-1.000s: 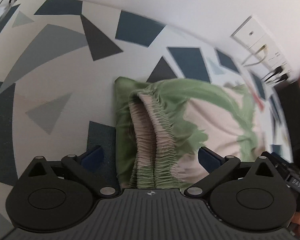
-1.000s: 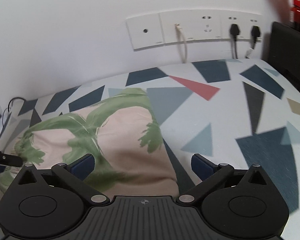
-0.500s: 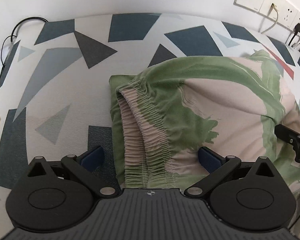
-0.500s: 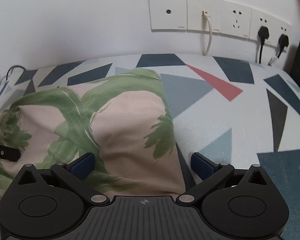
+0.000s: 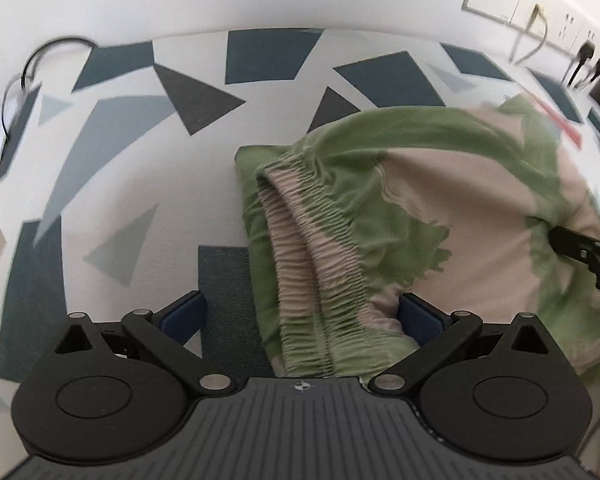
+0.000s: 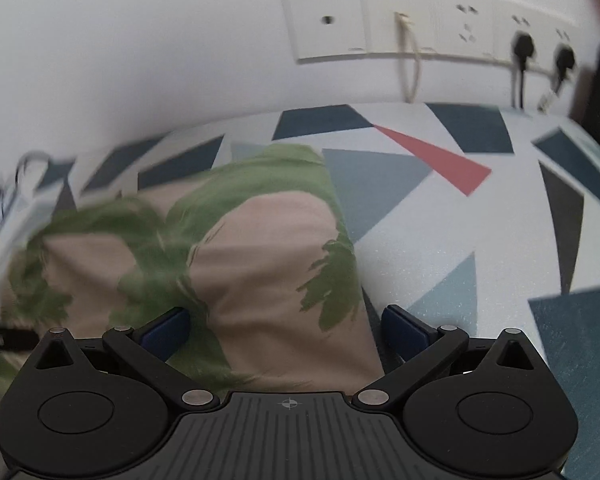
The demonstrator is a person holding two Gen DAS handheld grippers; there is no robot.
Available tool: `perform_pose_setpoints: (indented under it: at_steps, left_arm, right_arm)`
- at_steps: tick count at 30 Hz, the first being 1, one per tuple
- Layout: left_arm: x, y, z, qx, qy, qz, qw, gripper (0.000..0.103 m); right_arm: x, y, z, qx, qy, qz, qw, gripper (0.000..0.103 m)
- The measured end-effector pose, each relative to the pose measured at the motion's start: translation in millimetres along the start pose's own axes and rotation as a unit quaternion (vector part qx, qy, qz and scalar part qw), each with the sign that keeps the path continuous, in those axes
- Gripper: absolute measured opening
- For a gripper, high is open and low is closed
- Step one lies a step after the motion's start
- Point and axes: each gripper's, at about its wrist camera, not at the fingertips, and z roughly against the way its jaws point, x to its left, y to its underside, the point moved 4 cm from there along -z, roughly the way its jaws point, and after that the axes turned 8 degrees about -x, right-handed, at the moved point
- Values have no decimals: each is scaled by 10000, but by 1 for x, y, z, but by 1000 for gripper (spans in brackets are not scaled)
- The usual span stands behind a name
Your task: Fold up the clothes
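Showing waistband (image 5: 320,264) only in L view; both grippers' fingers released over shorts (image 6: 268,264)

Green-pink leaf-print shorts (image 5: 420,208), blue/grey triangle-pattern tablecloth (image 5: 140,140)

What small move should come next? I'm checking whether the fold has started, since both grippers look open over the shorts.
Probably ease the left gripper forward and shut it on the waistband. Its fingers stand wide open astride that gathered edge, gripping nothing, and the shorts lie flat on the table.
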Motion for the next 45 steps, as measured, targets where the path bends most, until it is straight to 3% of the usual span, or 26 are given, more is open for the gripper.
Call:
perform_pose_setpoints:
  at_steps: [2,5,6,8,9,11,14,20,27,32,39,45]
  left_arm:
    - [-3,-2,-2,6,-122,38,9999,103]
    - [-4,-3,-2,36,-182,192,9996,101]
    - [-7,-3,1,56,-182,226,9996,95]
    - [-13,-3,7,97,-185,292,9994,68]
    - [-21,-4,10,141,-234,238,9993,48]
    - [-36,-5,17,227,-334,131,9991,40]
    - [-45,1,24,177,-541,207,9982,33]
    - [-47,27,56,-427,-946,270,9942,27]
    - [-36,35,126,-1310,-1251,296,9830,26]
    - [-4,48,185,-1850,-1363,714,9706,26]
    - [69,127,273,-2222,-1686,1274,9518,26]
    - [136,225,358,-2318,-2393,1853,9245,26]
  right_arm:
    - [5,2,-2,18,35,284,9996,102]
    - [4,0,-3,58,-3,216,9997,102]
    - [6,0,-3,67,-61,245,9997,101]
    - [14,0,0,-2,-335,528,9980,65]
    - [20,1,1,6,-480,661,9967,57]
    - [26,1,3,48,-598,643,9961,37]
    - [26,-2,8,77,-655,426,9969,25]
    - [22,0,24,37,-1238,238,9920,19]
    - [48,-19,74,-628,-1813,492,9802,17]
    - [83,-37,110,-972,-2094,676,9706,17]
    - [170,-18,170,-1222,-2460,1279,9530,17]
    - [279,39,226,-1041,-2969,1818,9316,17]
